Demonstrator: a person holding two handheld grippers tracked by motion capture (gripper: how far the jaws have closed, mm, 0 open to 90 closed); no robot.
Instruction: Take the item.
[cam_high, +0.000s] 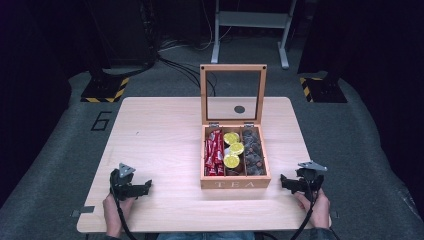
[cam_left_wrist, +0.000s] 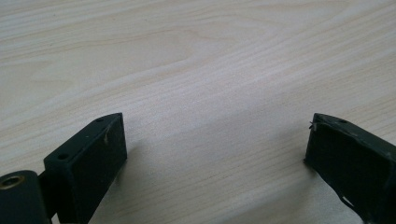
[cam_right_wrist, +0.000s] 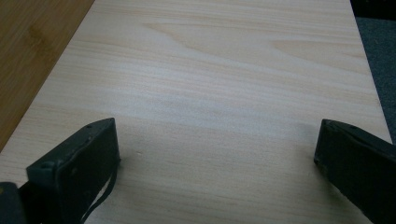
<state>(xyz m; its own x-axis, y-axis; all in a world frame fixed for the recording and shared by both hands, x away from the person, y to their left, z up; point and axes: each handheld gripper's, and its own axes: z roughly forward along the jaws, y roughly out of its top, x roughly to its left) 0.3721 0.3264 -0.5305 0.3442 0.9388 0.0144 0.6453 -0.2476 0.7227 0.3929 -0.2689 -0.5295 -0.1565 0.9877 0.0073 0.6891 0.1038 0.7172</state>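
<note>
A wooden tea box (cam_high: 235, 182) marked TEA stands open at the table's middle, its glass lid (cam_high: 233, 94) upright. Red sachets (cam_high: 214, 152) fill its left compartment, yellow round capsules (cam_high: 232, 148) the middle one, dark brown pieces (cam_high: 253, 152) the right one. My left gripper (cam_high: 136, 188) rests at the near left of the table, held by a hand, its jaws (cam_left_wrist: 215, 140) wide apart over bare wood, open. My right gripper (cam_high: 289, 182) sits near the box's right front corner, jaws (cam_right_wrist: 217, 144) open with nothing between them. The box's brown side (cam_right_wrist: 32, 51) shows at the left of the right gripper view.
The light wooden table (cam_high: 160, 145) has bare surface left of the box and along its front. Its right edge (cam_right_wrist: 373, 93) runs close beside my right gripper, grey carpet (cam_high: 350, 150) beyond. Stand bases with yellow-black tape (cam_high: 105, 90) sit on the floor behind.
</note>
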